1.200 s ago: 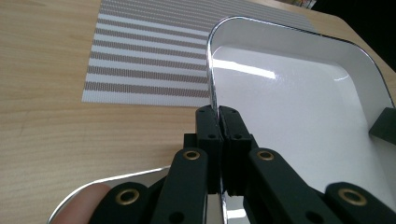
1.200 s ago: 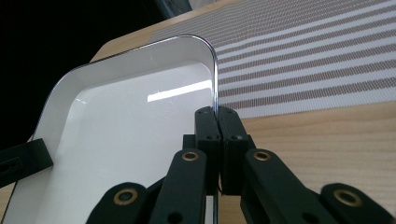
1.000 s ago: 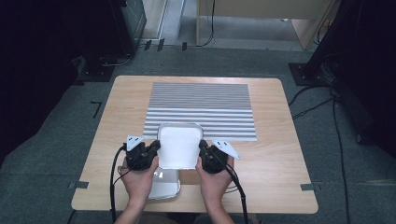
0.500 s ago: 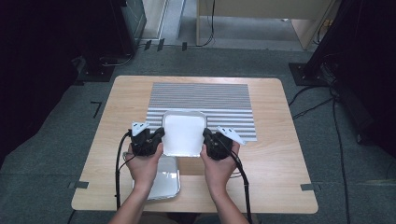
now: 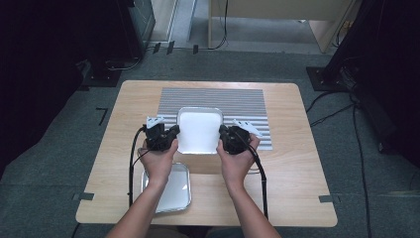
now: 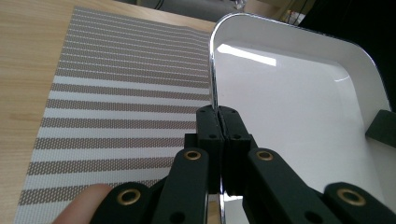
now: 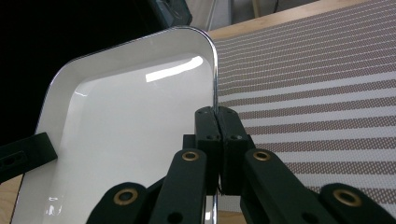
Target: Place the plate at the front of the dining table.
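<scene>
Both grippers, left and right, pinch opposite rims of the white tray above the striped mat. Lowering it well means keeping both sides level.

The white tray sits over the near part of the striped mat and takes the middle of the table. The left gripper is clamped on its left rim and the right gripper on its right rim, so both sides of the tray are blocked. A second tray lies near the front edge, under the left forearm. The far part of the mat and the bare wood at the left and right of the table are free.
</scene>
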`<state>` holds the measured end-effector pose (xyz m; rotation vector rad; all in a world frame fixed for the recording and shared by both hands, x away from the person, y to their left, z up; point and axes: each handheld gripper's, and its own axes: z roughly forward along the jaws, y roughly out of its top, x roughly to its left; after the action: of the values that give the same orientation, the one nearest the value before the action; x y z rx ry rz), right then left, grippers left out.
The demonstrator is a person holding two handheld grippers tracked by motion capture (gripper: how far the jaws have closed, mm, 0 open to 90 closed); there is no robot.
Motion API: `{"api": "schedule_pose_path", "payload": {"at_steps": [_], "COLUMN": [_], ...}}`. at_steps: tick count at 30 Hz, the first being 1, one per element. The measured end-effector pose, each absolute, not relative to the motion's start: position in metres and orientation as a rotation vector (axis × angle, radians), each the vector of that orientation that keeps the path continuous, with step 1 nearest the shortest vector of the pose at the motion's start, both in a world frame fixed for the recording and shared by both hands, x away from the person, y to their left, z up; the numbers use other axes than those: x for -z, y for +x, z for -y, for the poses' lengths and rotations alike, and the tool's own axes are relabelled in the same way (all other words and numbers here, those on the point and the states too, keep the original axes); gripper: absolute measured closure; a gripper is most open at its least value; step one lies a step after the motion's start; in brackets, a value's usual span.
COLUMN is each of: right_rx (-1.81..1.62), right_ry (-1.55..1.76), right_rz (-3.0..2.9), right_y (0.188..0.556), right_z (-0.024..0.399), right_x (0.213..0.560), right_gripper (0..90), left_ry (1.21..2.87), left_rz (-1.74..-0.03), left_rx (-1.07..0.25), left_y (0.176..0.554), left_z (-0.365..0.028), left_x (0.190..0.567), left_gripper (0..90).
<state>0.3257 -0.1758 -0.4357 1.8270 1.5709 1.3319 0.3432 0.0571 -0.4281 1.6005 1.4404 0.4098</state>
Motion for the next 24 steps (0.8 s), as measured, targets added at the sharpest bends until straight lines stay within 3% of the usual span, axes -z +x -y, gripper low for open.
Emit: {"api": "schedule_pose_path", "payload": {"at_steps": [24], "right_rx": [-1.305], "right_ry": [1.851], "right_rz": [-1.604], "right_y": [0.389], "right_z": [0.196], "right_x": [0.453], "right_gripper": [89.9], "left_ry": [1.595], "left_rz": [-1.465], "left_rx": [-0.406], "left_y": [0.406], "left_z": [-0.037], "left_x": [0.451], "left_gripper": [89.6]}}
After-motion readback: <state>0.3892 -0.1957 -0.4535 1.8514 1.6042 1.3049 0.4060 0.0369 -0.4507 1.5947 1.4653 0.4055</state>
